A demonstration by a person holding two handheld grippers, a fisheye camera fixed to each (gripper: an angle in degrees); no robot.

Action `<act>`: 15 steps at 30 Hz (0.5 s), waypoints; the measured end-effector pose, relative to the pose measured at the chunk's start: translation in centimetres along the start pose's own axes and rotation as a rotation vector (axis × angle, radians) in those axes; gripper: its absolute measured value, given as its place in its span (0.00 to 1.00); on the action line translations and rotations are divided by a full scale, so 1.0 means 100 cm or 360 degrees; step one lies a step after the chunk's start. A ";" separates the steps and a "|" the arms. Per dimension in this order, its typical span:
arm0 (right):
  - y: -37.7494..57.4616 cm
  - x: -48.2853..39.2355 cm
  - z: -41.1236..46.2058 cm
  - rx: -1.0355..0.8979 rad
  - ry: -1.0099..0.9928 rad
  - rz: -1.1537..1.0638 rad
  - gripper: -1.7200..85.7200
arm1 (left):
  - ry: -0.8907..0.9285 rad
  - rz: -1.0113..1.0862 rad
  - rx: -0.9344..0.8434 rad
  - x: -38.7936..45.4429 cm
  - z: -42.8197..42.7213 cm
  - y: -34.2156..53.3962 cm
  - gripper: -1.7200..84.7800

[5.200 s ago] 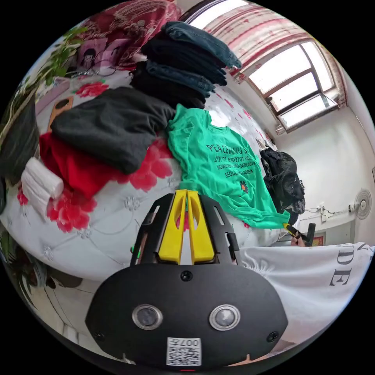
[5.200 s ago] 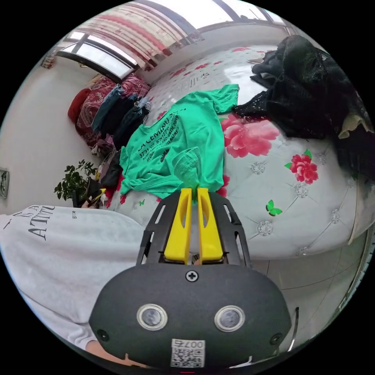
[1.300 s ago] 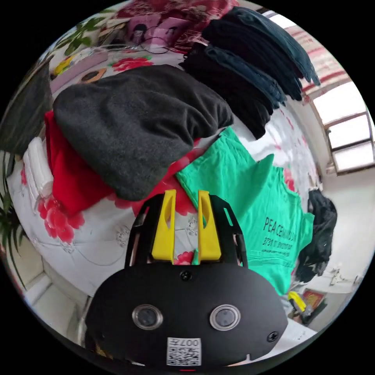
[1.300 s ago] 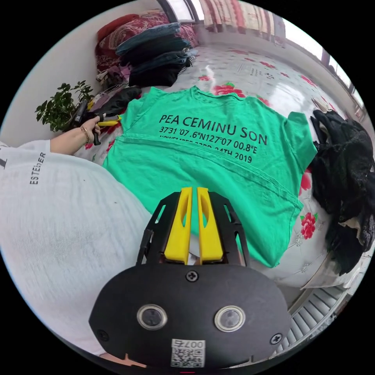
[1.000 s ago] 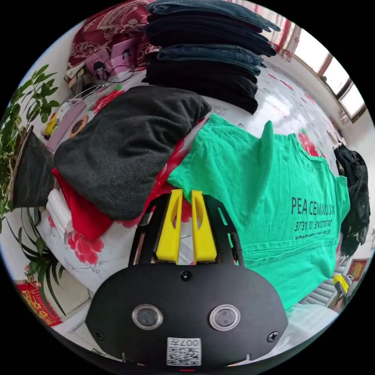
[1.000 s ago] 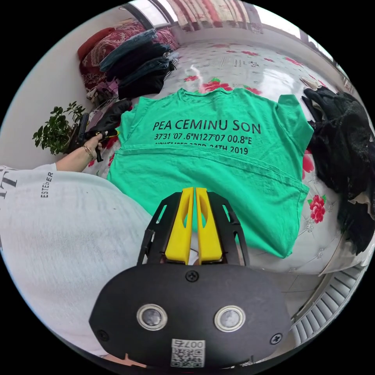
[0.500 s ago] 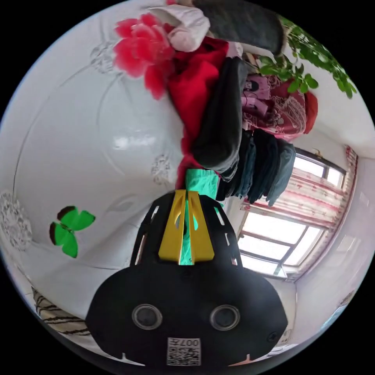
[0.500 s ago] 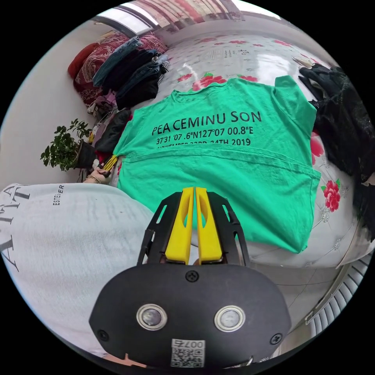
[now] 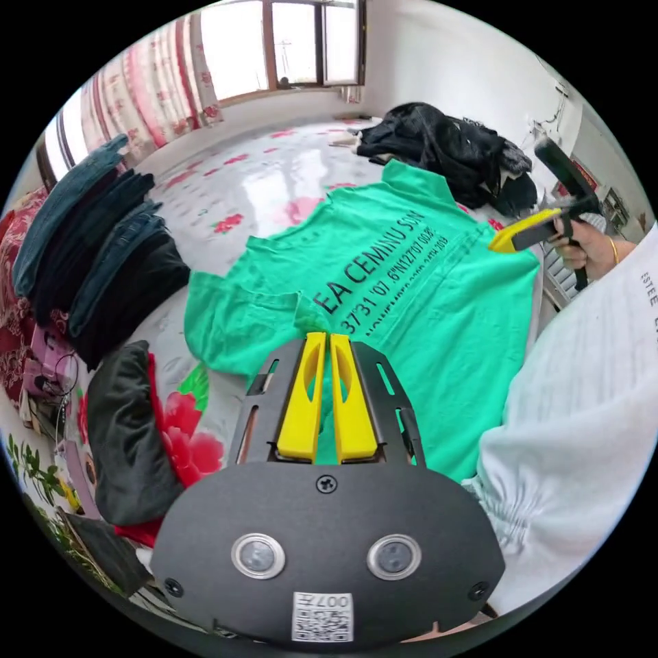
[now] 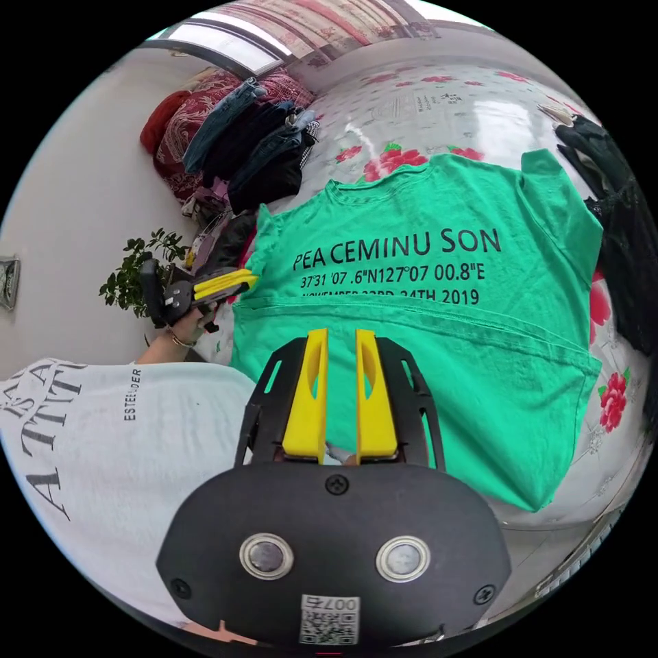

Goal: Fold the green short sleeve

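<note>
Left gripper view: the green short sleeve (image 9: 411, 288) lies spread flat on the bed (image 9: 260, 178), printed side up, its hem end already turned up over the body. Its long axis runs from the collar, far from the person, toward the person's white sleeve (image 9: 582, 425). The left gripper (image 9: 325, 343) hangs over the near sleeve side of the garment, its fingers (image 9: 301, 397) nearly together; whether they pinch any green cloth cannot be told. The right gripper (image 9: 517, 236) sits at the opposite side edge, held in a hand (image 9: 582, 250).

Right gripper view: the right gripper (image 10: 337, 343) hovers above the folded-up hem band, fingers (image 10: 375, 397) parted with a clear gap and holding nothing. The left gripper (image 10: 226, 281) is at the garment's other side, level with the fold line. Judgement: each gripper is nearest its own side edge, so the next fold would run across the long axis.

Surroundings: a glossy white floral bed cover, a stack of dark folded clothes (image 10: 253, 151) near the collar, a black heap (image 9: 445, 151) on the far side, a potted plant (image 10: 133, 274), and a window (image 9: 288, 41).
</note>
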State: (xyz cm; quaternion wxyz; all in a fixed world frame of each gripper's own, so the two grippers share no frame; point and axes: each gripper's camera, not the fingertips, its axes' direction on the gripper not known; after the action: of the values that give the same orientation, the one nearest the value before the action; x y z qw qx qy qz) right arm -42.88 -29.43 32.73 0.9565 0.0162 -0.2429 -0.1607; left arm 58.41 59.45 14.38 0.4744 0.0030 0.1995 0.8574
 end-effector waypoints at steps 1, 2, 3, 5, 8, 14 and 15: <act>-0.011 0.001 0.004 -0.0018 -0.0046 -0.0015 0.07 | 0.0022 -0.0003 -0.0016 0.005 0.006 0.000 0.01; -0.024 0.001 0.009 -0.0042 -0.0070 -0.0045 0.07 | 0.0052 -0.0038 -0.0054 0.011 0.016 -0.001 0.01; -0.030 0.000 0.011 -0.0053 -0.0077 -0.0060 0.08 | 0.0036 -0.0078 -0.0063 0.015 0.019 -0.002 0.01; -0.061 -0.003 0.021 -0.0098 -0.0136 -0.0131 0.08 | 0.0026 -0.0088 0.0022 0.022 0.012 -0.002 0.01; -0.113 -0.010 0.039 -0.0153 -0.0249 -0.0212 0.10 | 0.0041 -0.0081 0.0071 0.029 0.003 -0.002 0.01; -0.218 -0.037 0.106 -0.0428 -0.0317 -0.0340 0.12 | -0.0026 -0.0010 0.0036 0.051 -0.006 -0.005 0.01; -0.226 -0.039 0.116 -0.0480 -0.0321 -0.0341 0.12 | -0.0046 -0.0009 0.0048 0.054 -0.009 -0.007 0.01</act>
State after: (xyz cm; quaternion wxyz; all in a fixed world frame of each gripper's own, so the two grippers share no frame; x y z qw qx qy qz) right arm -58.32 -49.03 38.71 0.8964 -0.1176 -0.3075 -0.2969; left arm 55.81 63.88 12.30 0.4797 0.0221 0.2056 0.8527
